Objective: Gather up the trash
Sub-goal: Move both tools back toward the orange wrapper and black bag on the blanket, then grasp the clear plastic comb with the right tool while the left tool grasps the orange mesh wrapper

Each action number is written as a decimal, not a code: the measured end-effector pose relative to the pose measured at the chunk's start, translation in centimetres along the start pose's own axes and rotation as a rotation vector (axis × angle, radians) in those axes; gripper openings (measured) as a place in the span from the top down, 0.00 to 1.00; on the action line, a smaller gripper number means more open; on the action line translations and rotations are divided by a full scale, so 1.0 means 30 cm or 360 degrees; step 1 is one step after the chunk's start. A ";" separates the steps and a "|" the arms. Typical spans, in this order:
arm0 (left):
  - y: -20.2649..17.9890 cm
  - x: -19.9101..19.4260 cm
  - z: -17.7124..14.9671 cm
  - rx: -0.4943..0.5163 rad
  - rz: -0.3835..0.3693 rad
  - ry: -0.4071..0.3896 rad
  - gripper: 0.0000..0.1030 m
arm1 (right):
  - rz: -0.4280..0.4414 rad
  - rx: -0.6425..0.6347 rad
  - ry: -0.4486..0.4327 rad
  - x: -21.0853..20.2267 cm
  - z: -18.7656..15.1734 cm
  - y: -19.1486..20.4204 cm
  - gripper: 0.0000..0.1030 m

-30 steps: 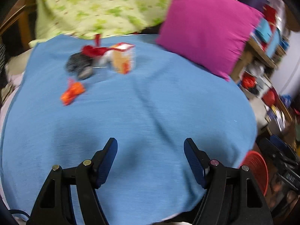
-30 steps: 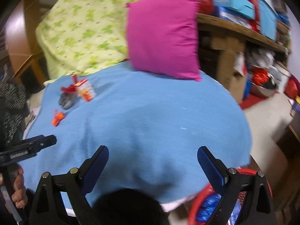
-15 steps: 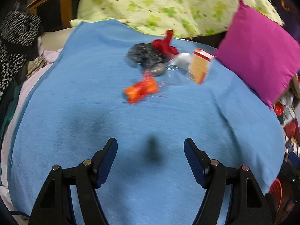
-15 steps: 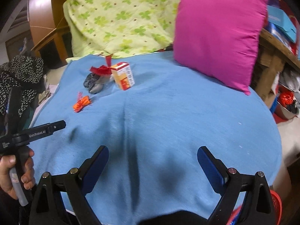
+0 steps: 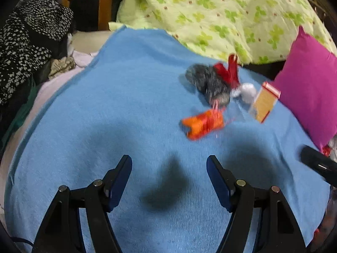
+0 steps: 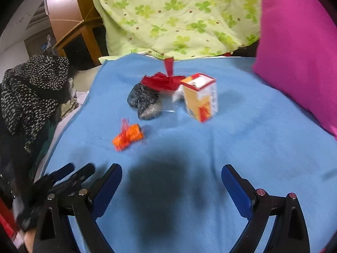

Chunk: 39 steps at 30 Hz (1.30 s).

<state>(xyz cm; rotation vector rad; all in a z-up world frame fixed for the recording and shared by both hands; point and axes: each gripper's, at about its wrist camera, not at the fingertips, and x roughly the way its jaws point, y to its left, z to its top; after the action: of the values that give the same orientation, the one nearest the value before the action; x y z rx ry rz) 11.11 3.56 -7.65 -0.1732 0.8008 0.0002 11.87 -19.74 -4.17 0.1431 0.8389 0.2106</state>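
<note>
Trash lies in a cluster on the blue blanket (image 5: 126,109): an orange crumpled wrapper (image 5: 203,124) (image 6: 127,136), a grey crumpled bag (image 5: 207,83) (image 6: 145,102), a red ribbon wrapper (image 5: 228,72) (image 6: 163,80), a white wad (image 5: 247,91) and a small yellow and red carton (image 5: 264,102) (image 6: 200,98). My left gripper (image 5: 169,175) is open and empty, short of the orange wrapper. My right gripper (image 6: 171,186) is open and empty, short of the cluster. The left gripper also shows in the right wrist view (image 6: 71,174) at lower left.
A magenta pillow (image 5: 309,88) (image 6: 299,48) lies at the right. A green clover-print quilt (image 5: 210,10) (image 6: 179,16) is heaped behind the trash. Black and white spotted cloth (image 5: 27,40) (image 6: 31,92) lies off the left edge. A wooden cabinet (image 6: 69,27) stands behind.
Both grippers have swung left and moved closer over the blanket toward the trash cluster, which looks larger now. Both stay open.
</note>
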 end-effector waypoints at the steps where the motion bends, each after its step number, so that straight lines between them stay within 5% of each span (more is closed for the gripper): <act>1: 0.005 -0.004 0.002 -0.0008 0.0006 -0.0014 0.28 | 0.0007 -0.0007 0.0006 0.039 0.021 0.015 0.06; 7: 0.042 -0.001 0.013 -0.0095 -0.0004 -0.0012 0.28 | -0.0008 -0.0038 0.0018 0.203 0.119 0.054 0.07; 11: 0.046 0.014 0.015 -0.0106 0.0015 0.0005 0.28 | -0.0011 0.0007 0.0049 0.288 0.171 0.043 0.24; 24: 0.059 0.027 0.017 -0.0143 0.0037 0.0007 0.28 | -0.0084 0.0023 0.0058 0.426 0.204 0.020 0.25; 27: 0.061 0.031 0.018 -0.0147 0.0044 0.0008 0.28 | -0.0079 -0.0009 0.0070 0.452 0.211 0.024 0.57; 39: 0.039 0.053 0.019 -0.0102 0.0029 0.0031 0.28 | -0.0036 -0.0016 0.0022 0.333 0.139 -0.013 0.58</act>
<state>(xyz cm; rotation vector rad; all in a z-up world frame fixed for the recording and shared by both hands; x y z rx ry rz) 12.54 4.69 -8.57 -0.2270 0.8223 0.0412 21.53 -17.88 -8.70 0.1227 0.8525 0.1948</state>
